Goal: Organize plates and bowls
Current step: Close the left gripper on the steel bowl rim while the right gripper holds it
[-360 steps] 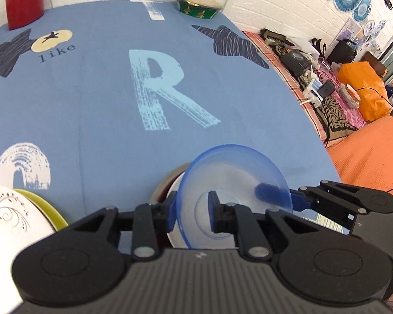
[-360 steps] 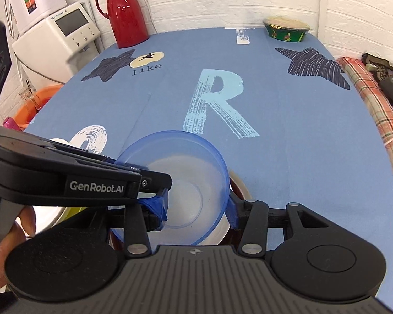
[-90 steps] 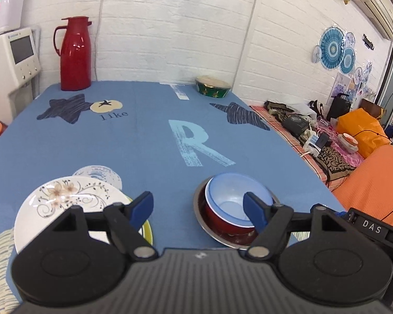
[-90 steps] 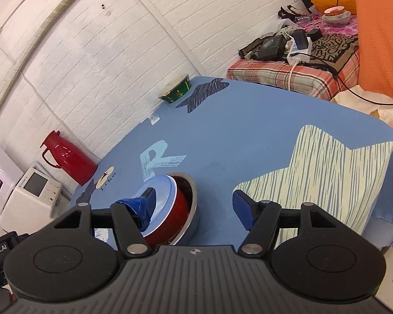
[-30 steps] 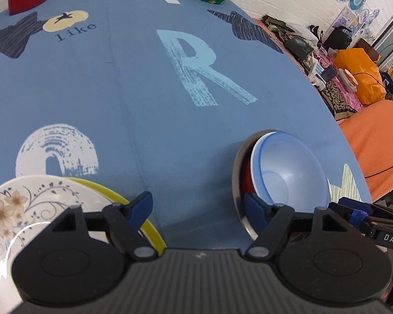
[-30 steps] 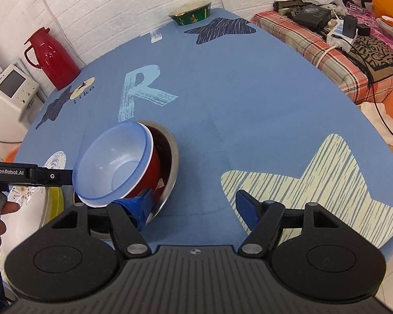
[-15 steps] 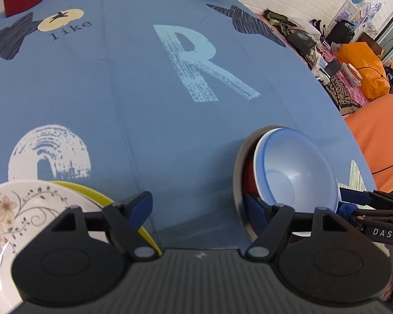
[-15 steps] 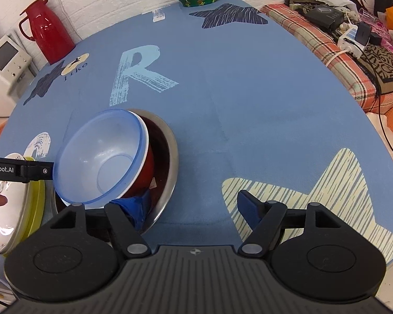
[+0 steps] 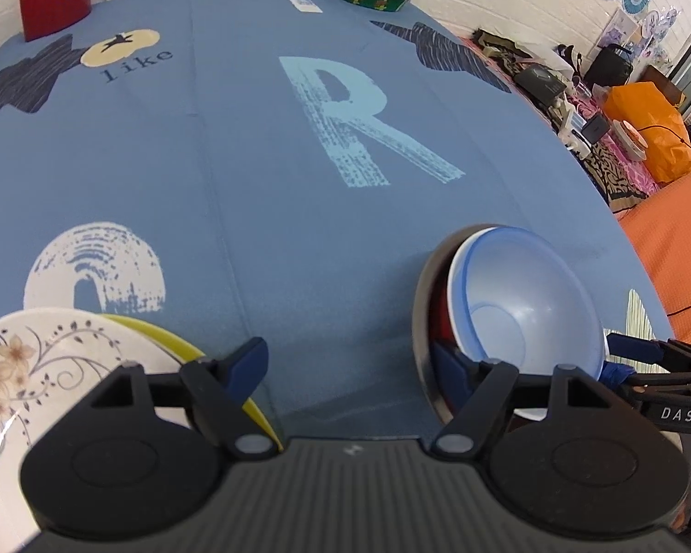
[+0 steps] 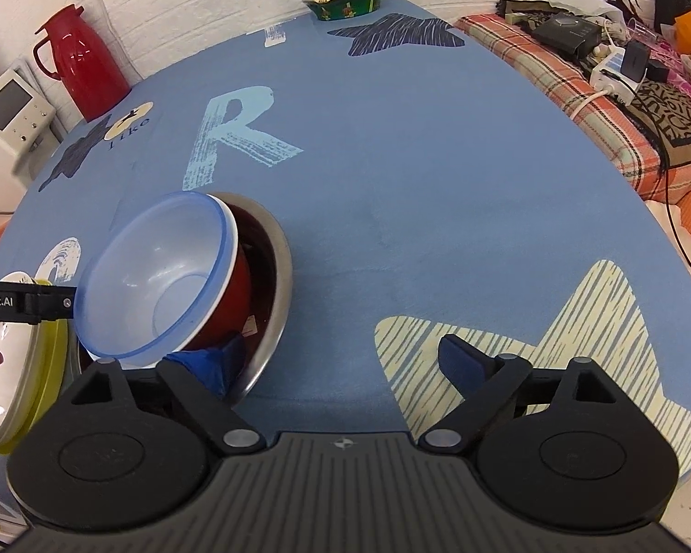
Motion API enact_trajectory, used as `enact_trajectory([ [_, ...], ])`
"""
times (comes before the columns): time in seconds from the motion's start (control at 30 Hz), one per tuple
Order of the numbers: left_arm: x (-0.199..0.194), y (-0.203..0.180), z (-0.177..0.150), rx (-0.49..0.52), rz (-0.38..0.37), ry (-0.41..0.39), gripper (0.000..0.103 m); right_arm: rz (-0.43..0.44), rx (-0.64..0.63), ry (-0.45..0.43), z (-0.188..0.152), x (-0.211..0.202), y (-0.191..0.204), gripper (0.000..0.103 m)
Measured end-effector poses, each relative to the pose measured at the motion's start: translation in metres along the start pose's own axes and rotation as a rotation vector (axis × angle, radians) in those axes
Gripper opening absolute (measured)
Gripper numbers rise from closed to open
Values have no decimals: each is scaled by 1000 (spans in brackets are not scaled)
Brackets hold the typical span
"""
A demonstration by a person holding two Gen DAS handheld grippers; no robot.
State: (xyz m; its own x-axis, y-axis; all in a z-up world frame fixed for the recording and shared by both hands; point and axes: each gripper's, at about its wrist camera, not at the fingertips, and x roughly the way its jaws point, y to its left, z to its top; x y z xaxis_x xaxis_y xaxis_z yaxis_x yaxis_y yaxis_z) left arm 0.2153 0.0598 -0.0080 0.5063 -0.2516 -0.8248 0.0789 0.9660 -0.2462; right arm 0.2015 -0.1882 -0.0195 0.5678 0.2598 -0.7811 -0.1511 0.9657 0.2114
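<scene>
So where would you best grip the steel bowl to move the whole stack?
On the steel bowl's bare rim, from the right: the red bowl and blue bowl lean left, exposing that edge. One finger inside, one outside; the right gripper looks nearly placed.
</scene>
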Motion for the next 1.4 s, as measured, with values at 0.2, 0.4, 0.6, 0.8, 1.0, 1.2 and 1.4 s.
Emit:
enact_trajectory([
  [0.2,-1,-2,-2,8,10,-8,76,3,17,-51,-7,-1,-3,82],
  [0.4,-1,-1,-3,3,9,-11,77,-2,21,-73,-7,0,-3,83],
  [0.6,-1,-5,-6,19,26,-27,78,-82,-74,-95,-5,-1,13,79],
  [0.8,-1,-3,-8,20,11,-40,78,16,-70,-83,0,-1,1,61],
  [1.0,-2,-4,-11,-2,13,-55,77,49,-122,-75,2,-6,14,30],
  [1.2,-2,3,-13,-67,-72,-36,57,19,-141,-91,1,-8,22,28],
  [1.4,-4,-1,-12,-90,-125,-28,31,2,-161,-96,0,-8,25,24],
])
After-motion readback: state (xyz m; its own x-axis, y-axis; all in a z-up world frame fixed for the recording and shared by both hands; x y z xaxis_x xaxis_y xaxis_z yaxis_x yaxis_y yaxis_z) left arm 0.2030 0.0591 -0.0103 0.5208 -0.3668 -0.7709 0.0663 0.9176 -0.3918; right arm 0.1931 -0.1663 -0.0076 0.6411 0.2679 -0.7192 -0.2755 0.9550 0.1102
